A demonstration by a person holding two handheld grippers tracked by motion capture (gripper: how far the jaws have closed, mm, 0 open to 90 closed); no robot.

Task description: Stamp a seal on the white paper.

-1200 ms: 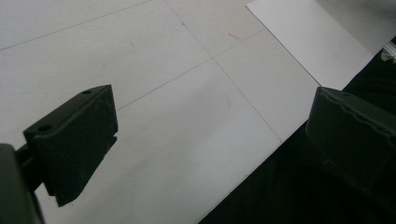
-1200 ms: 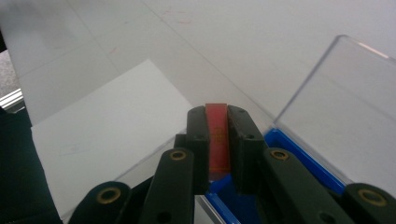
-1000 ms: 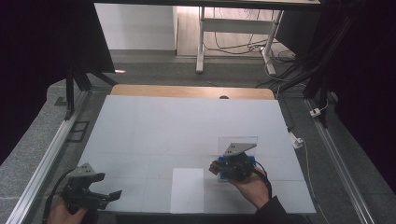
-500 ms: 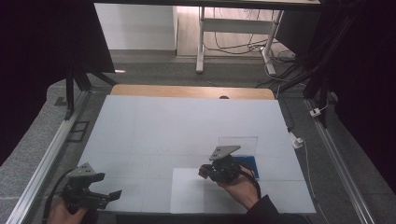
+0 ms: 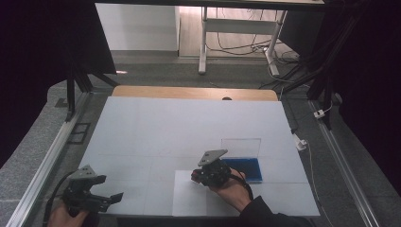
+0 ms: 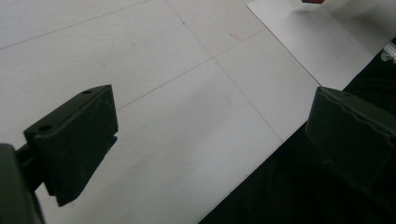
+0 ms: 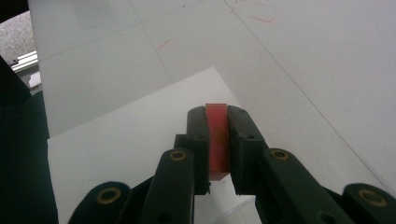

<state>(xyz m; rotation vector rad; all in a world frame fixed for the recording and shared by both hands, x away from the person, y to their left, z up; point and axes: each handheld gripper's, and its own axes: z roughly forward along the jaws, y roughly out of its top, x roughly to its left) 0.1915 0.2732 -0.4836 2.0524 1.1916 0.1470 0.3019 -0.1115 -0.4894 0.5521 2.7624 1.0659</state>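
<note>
- High view: the right hand-held gripper hangs over a white sheet on the surface, beside an open blue case.
- Left gripper view: the left hand-held gripper is released, its jaws wide over the surface's near edge.
- Right gripper view: the right one is clenched on a thin red block, pinched by its flat faces. It looks light, stiff and perhaps slippery.

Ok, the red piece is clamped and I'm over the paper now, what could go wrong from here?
1. The right gripper pinches the thin red piece only at its jaw tips, so it could slip or twist when set down.
2. The white paper sheet lies loose on the table and might slide if pressed.
3. The open blue case sits close behind that hand; a backswing could knock it.
</note>
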